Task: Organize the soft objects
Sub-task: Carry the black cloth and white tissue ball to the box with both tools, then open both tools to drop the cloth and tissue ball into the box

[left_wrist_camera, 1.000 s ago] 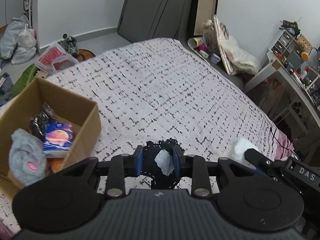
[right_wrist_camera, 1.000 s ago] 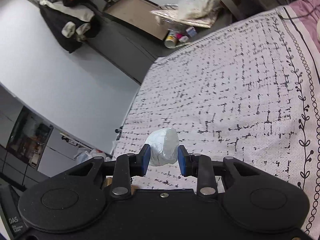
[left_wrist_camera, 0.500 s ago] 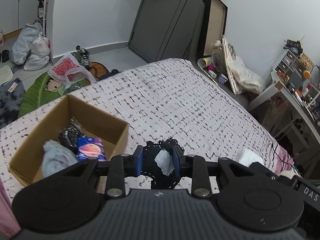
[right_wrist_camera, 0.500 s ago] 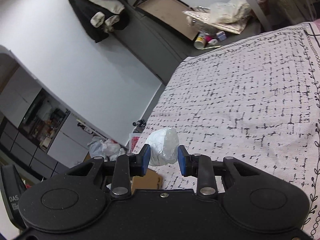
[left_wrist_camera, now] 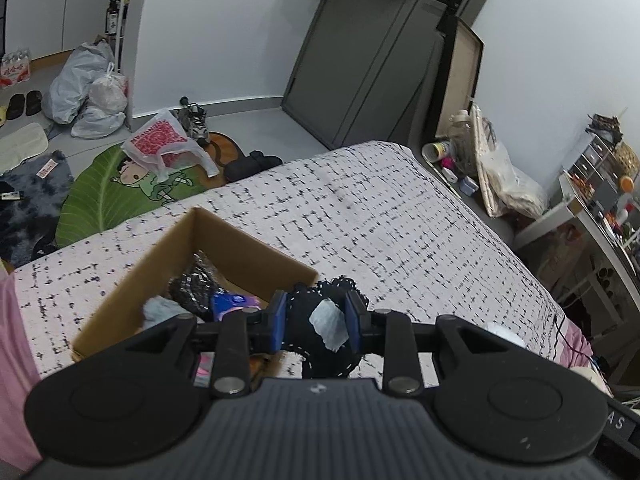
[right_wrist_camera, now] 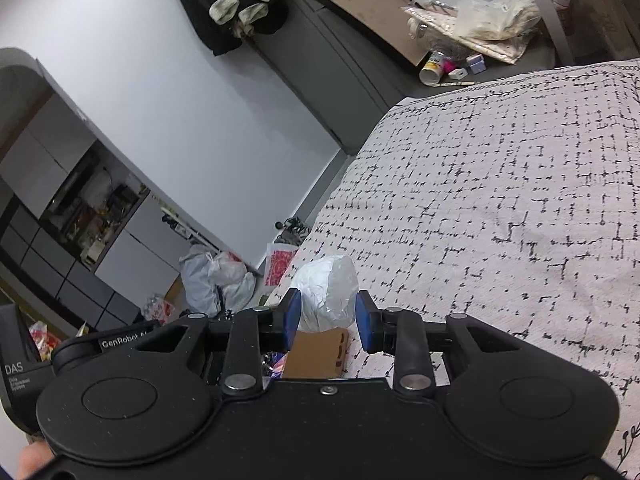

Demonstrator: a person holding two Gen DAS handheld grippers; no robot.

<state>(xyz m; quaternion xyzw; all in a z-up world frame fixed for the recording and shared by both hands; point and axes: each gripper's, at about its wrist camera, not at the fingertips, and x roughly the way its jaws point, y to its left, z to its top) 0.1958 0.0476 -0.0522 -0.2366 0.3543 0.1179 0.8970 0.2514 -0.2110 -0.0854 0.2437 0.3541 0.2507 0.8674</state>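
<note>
Sitting on the bed [left_wrist_camera: 400,232]: cardboard box [left_wrist_camera: 248,248], already holding soft items. Hovering just right of the box: left gripper [left_wrist_camera: 315,320], jaws clenching black lace fabric [left_wrist_camera: 304,332]. Further right: right gripper [right_wrist_camera: 326,318], jaws grasping white wrapped bundle [right_wrist_camera: 326,294] over the box's edge.

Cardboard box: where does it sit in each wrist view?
Left wrist: cardboard box lower left on the bed, open, just beyond the left gripper.
Right wrist: only a corner of it, bottom centre, below the right gripper.
Shared landmark: red-patterned plastic bag on the floor.
</note>
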